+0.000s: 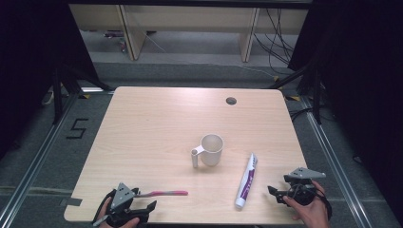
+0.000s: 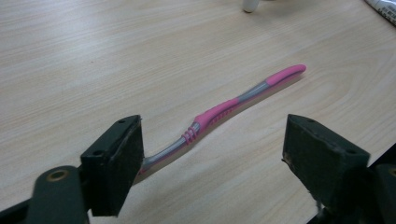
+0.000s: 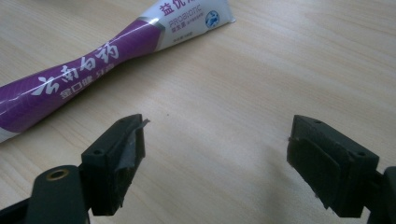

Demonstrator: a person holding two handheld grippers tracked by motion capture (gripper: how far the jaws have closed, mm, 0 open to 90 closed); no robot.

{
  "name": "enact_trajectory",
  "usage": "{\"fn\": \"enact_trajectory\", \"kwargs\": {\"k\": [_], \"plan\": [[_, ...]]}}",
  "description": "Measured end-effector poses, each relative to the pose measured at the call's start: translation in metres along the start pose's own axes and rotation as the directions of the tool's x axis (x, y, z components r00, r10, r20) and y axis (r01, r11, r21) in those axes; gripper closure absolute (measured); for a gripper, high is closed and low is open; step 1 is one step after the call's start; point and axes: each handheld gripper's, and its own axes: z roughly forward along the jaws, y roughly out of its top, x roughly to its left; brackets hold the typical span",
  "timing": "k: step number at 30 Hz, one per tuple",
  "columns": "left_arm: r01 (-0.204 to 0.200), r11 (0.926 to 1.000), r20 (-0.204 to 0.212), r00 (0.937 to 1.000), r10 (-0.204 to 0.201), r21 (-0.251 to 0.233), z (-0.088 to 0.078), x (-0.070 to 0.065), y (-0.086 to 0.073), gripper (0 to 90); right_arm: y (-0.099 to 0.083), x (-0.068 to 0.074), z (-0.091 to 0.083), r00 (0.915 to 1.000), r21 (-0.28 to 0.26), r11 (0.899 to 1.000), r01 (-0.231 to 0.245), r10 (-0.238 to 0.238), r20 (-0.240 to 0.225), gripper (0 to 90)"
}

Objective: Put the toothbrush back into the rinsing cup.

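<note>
Toothbrush (image 2: 219, 112) handle, pink and grey, runs between the spread jaws of the left tool (image 2: 212, 154) in the left gripper view; one end passes under or just beside the left-hand jaw, though whether it touches cannot be told, and the other jaw stands well apart from it. Nothing is pinched. From above, the left tool (image 1: 142, 209) sits at the near edge of the surface (image 1: 157, 123), held in a hand (image 1: 119, 219), and the toothbrush (image 1: 164, 193) lies flat, stretching from that tool toward the mug (image 1: 211, 149).

Taking the mug as landmark: it stands upright near the middle of the surface, white, its handle turned toward the toothbrush side. The toothbrush lies nearer the person than the mug and to its left, well apart from it.

Right tool (image 1: 275, 194) rests at the near edge on the other side, also held in a hand (image 1: 309, 209). In the right gripper view the right tool (image 3: 215, 149) has its jaws spread over bare wood, gripping nothing. Toothpaste tube (image 3: 93, 70), purple and white, lies just beyond the left-hand jaw, apart from it. From above, the toothpaste tube (image 1: 246, 180) lies flat to the right of the mug, near it, angled toward the person.
</note>
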Motion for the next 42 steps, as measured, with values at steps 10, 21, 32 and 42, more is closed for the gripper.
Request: {"fn": "enact_trajectory", "kwargs": {"k": [10,21,32,42], "plan": [[-0.050,0.9980,0.016,0.9986,0.051,-0.037,-0.006,-0.006,-0.002,72.9,0.000,-0.001,0.001,0.9995,-0.005,0.999,0.033,-0.033,-0.002,20.8],[-0.087,0.9962,0.041,0.9953,0.087,-0.010,0.010,-0.018,0.006,89.9,0.002,0.002,0.003,0.9986,0.016,0.999,0.043,-0.042,-0.032,22.2],[-0.070,0.9941,0.008,0.9975,0.070,0.082,0.019,-0.015,0.003,89.9,0.002,0.004,0.003,0.9990,0.006,0.999,0.041,-0.040,-0.021,22.9],[-0.064,0.9911,-0.087,0.9934,0.075,0.117,0.010,0.008,-0.004,89.9,0.002,0.005,0.005,0.9973,-0.011,0.999,0.046,-0.047,-0.057,23.3]]}}
